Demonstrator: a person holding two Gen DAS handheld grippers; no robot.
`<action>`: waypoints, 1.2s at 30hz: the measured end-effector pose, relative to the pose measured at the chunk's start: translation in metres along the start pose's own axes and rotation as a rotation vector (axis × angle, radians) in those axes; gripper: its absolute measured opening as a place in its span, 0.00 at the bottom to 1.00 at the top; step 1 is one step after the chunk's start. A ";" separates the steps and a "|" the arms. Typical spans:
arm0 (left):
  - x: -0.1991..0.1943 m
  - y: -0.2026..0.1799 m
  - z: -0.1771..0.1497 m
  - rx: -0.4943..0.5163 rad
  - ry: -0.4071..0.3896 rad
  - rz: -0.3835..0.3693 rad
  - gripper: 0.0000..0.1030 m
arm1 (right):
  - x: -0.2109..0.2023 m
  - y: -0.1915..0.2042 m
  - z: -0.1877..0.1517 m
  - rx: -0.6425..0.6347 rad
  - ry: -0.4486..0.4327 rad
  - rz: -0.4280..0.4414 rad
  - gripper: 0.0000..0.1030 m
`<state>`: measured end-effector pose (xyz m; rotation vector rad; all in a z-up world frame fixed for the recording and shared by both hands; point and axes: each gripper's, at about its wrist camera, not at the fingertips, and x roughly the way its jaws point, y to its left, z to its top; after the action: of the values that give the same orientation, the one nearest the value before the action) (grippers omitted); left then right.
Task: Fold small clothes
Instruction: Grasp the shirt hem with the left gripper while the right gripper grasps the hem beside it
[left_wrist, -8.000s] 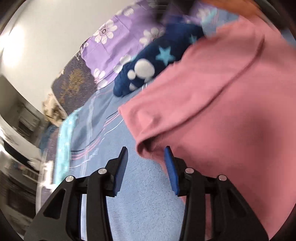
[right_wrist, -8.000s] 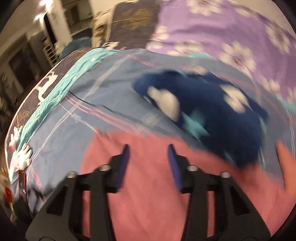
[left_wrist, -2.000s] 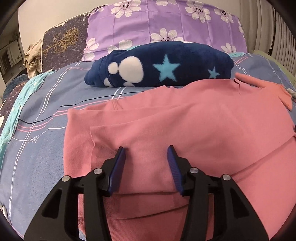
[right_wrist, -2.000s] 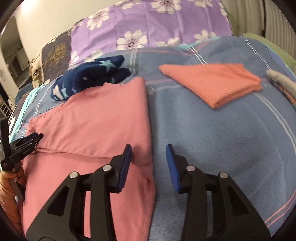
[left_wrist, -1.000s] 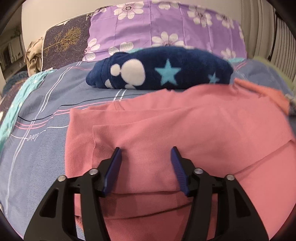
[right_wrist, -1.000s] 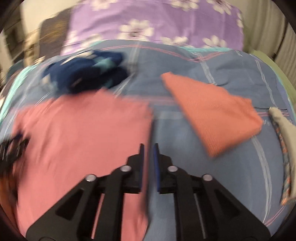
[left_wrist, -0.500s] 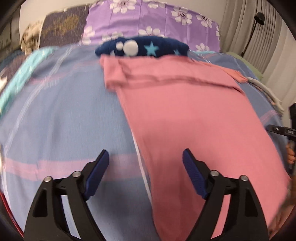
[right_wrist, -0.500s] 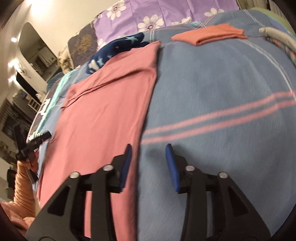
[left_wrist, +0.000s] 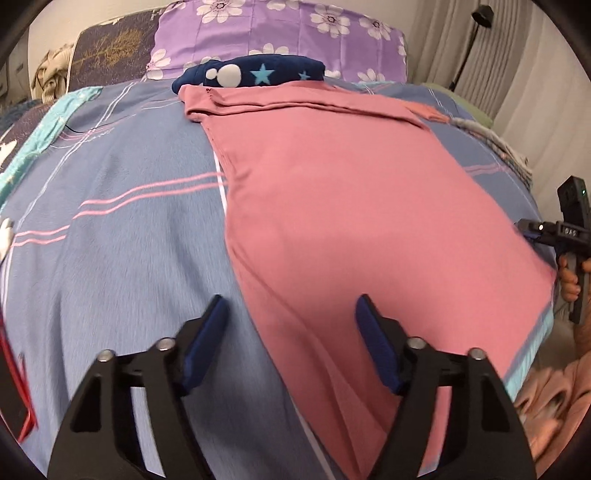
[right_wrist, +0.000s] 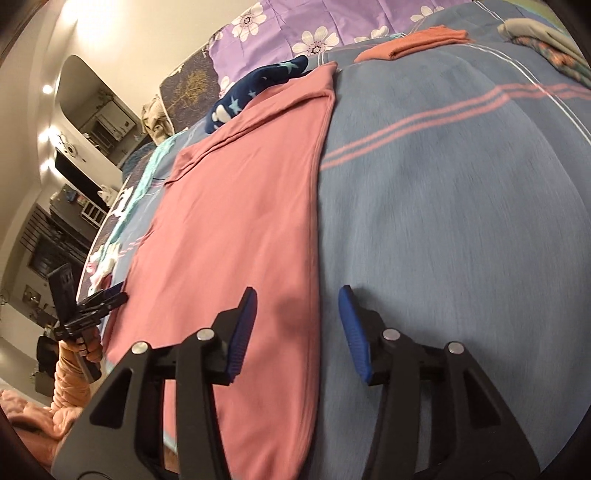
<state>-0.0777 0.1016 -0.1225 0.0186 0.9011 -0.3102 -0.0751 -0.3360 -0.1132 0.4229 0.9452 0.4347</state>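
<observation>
Blue striped bedspread (left_wrist: 122, 236) carries pink garment (left_wrist: 351, 206), purple pillow (left_wrist: 280, 33) behind.

Two seconds ago our left claw (left_wrist: 290, 317) sat over the folded top of the pink garment (left_wrist: 351, 206); now we have drawn back to its near end, and the claw stands spread much wider, straddling the garment's left edge. Our right claw (right_wrist: 297, 314), pinched nearly closed a second ago, has parted and moved back to straddle the right edge. The garment now lies stretched out long across the bed (left_wrist: 122, 236).
</observation>
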 end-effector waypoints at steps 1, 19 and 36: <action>-0.005 -0.002 -0.006 -0.001 0.000 0.001 0.59 | -0.005 0.001 -0.006 0.000 0.001 0.007 0.46; -0.035 0.018 -0.044 -0.173 -0.028 -0.140 0.37 | -0.010 0.010 -0.026 -0.016 0.058 0.098 0.46; -0.047 0.030 -0.038 -0.249 -0.143 -0.186 0.03 | -0.006 -0.015 -0.019 0.166 0.016 0.208 0.03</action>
<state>-0.1258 0.1479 -0.1134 -0.3153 0.7951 -0.3660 -0.0914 -0.3489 -0.1265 0.6733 0.9604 0.5509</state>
